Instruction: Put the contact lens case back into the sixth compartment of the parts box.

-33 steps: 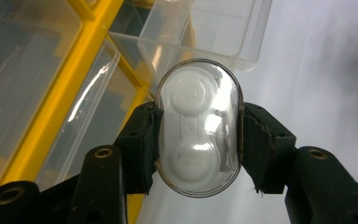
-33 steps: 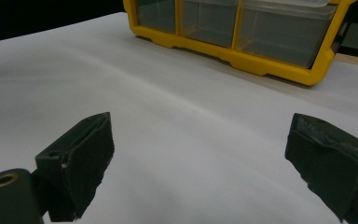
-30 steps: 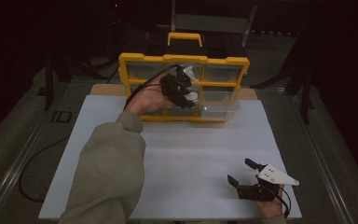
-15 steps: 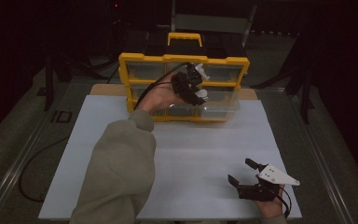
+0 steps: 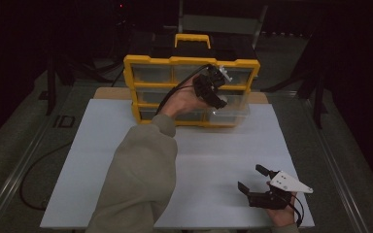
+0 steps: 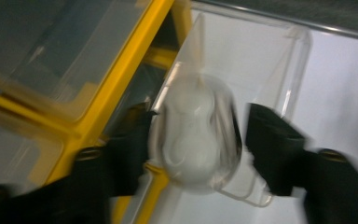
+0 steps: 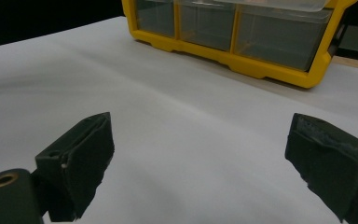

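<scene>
The left gripper (image 5: 218, 90) is at the front of the yellow drawer organizer (image 5: 145, 68), at its right side. In the left gripper view its two black jaws stand on either side of the rounded handle (image 6: 193, 140) of a clear plastic drawer (image 6: 279, 60). The left jaw seems to touch the handle, and there is a small gap at the right jaw, but the picture is blurred, so I cannot tell if the gripper is clenched on the handle or only around it. The drawer is pulled partly out of the organizer, toward the person, over the white table surface (image 5: 102, 145).

The right gripper (image 5: 255, 183) is near the front right corner of the white surface, well apart from the organizer. Its jaws are spread wide and nothing is between them. They point toward the organizer (image 7: 242, 60), with the white surface (image 7: 177, 130) below them.
</scene>
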{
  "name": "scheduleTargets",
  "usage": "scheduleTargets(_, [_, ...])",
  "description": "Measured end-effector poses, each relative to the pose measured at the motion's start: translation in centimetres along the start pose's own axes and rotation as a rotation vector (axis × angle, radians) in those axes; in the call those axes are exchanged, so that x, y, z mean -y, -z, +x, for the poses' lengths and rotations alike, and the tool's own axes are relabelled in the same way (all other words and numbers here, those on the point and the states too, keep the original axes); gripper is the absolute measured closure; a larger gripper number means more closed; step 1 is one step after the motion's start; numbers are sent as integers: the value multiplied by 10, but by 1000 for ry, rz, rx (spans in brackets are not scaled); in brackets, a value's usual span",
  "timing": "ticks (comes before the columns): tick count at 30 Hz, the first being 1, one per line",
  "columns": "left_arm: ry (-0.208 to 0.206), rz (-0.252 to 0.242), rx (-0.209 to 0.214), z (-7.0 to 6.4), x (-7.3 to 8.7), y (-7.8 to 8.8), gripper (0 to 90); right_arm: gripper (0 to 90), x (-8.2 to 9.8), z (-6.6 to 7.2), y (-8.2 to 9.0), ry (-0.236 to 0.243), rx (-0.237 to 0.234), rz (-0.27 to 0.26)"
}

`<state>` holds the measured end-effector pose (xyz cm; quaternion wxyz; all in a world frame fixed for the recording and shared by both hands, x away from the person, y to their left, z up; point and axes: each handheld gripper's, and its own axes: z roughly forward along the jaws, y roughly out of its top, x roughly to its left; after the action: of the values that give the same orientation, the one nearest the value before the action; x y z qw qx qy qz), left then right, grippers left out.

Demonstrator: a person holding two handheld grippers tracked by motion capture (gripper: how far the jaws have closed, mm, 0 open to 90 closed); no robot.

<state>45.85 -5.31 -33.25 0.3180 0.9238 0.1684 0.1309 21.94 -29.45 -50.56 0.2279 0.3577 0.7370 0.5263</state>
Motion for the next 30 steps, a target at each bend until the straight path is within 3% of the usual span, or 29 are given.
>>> scheduleTargets(3, [28, -13, -18, 2, 7, 6, 177, 76, 0, 0, 0, -1, 0, 0])
scheduleTargets(8, [67, -45, -50, 4, 31, 26, 9, 76, 0, 0, -1, 9, 3, -3])
scheduleTargets(11, [105, -109, -78, 2, 55, 43, 2, 76, 0, 1, -1, 13, 9, 1])
scheduleTargets(13, [114, -126, -114, -1, 70, 52, 2, 76, 0, 1, -1, 12, 8, 0])
scheduleTargets(18, [127, -176, -180, -12, 115, 74, 2, 76, 0, 2, -2, 21, 9, -1])
scheduleTargets(22, [183, -247, -238, -26, 156, 91, 2, 76, 0, 2, -1, 20, 11, -4])
scheduleTargets(28, [264, -329, -363, -57, 237, 105, 2, 76, 0, 3, -1, 20, 14, -11])
scheduleTargets(30, [306, -357, -371, -68, 264, 106, 2, 76, -1, 3, -1, 19, 14, -12])
